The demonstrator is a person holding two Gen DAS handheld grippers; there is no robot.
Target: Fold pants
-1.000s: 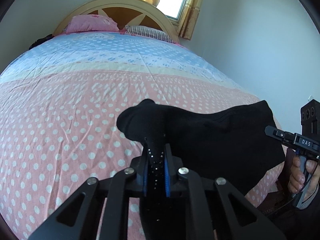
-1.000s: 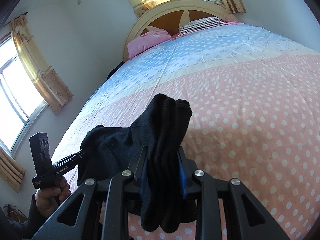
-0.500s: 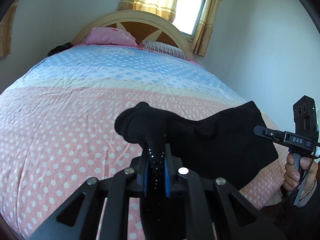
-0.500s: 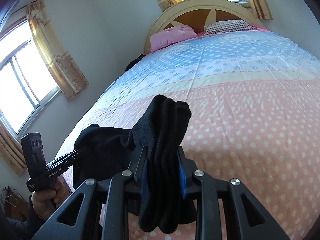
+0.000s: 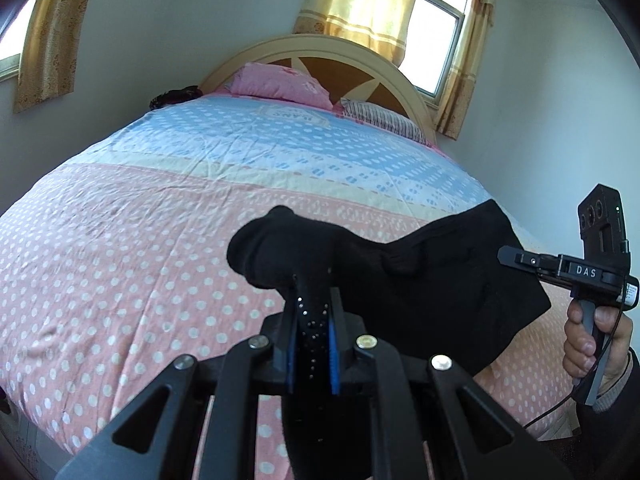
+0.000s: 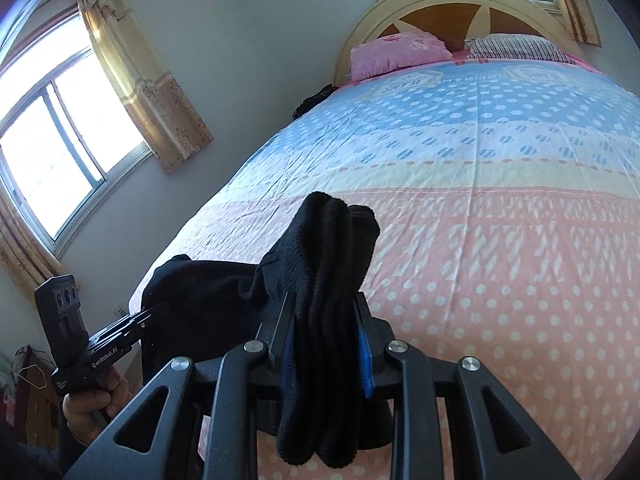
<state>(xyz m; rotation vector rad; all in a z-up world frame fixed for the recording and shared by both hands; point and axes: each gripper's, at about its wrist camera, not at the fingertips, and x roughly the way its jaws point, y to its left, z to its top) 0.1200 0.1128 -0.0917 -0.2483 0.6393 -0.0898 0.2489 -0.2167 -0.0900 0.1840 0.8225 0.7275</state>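
Both tools, left tool (image 5: 312, 312) and right tool (image 6: 324, 320), are gripping the black pants (image 5: 432, 280) above the bed (image 5: 140, 248); folding is hardly beginning.

Lower end of the black pants (image 6: 320, 264) cut off (bottom edge); dark heap (image 5: 174, 96) beside headboard (image 5: 320, 50) unidentifiable

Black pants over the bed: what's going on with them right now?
A person holds a hand-held gripper in each hand, both clamped on the black pants. The left hand-held gripper pinches a thin bit of fabric; the right hand-held gripper grips a thicker bunched fold. The pants hang stretched between them, above the polka-dot bedspread. No fold has been laid on the bed yet.
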